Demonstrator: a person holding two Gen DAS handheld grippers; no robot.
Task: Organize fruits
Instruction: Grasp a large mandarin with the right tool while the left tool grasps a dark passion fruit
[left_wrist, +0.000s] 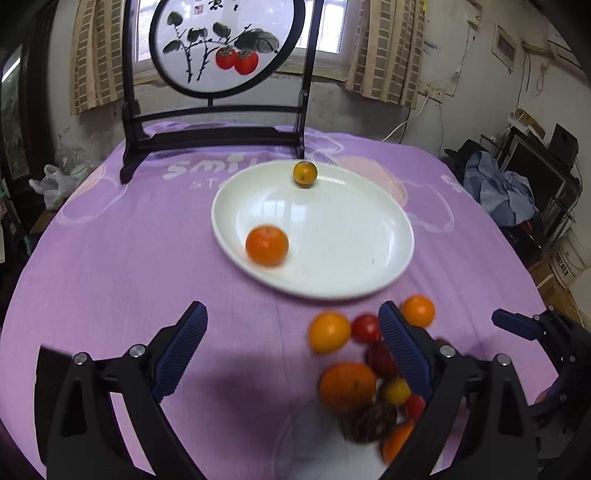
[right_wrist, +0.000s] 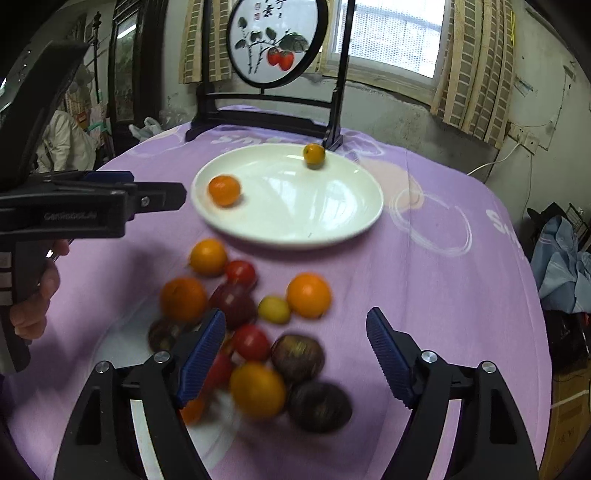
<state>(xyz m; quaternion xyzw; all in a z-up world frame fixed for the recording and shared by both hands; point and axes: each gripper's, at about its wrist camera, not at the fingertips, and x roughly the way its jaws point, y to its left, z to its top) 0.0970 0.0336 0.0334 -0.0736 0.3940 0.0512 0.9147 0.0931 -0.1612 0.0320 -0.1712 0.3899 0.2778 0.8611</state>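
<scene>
Both your grippers stand spread and hold nothing: the left gripper (left_wrist: 291, 328) hangs over bare purple cloth on the surface, the right gripper (right_wrist: 295, 336) directly above the heap of loose fruit (right_wrist: 255, 332). The white plate (right_wrist: 332, 221) lies beyond that heap, away from you, already carrying a mandarin (right_wrist: 224, 190) at its left edge and a small yellow-orange fruit (right_wrist: 314, 155) at its far rim. The heap sits between your right fingers but off to the right of your left ones, so the right hand looks the nearer for the next pick, with the red tomato (right_wrist: 251, 342) lying almost dead centre between the right jaws.
</scene>
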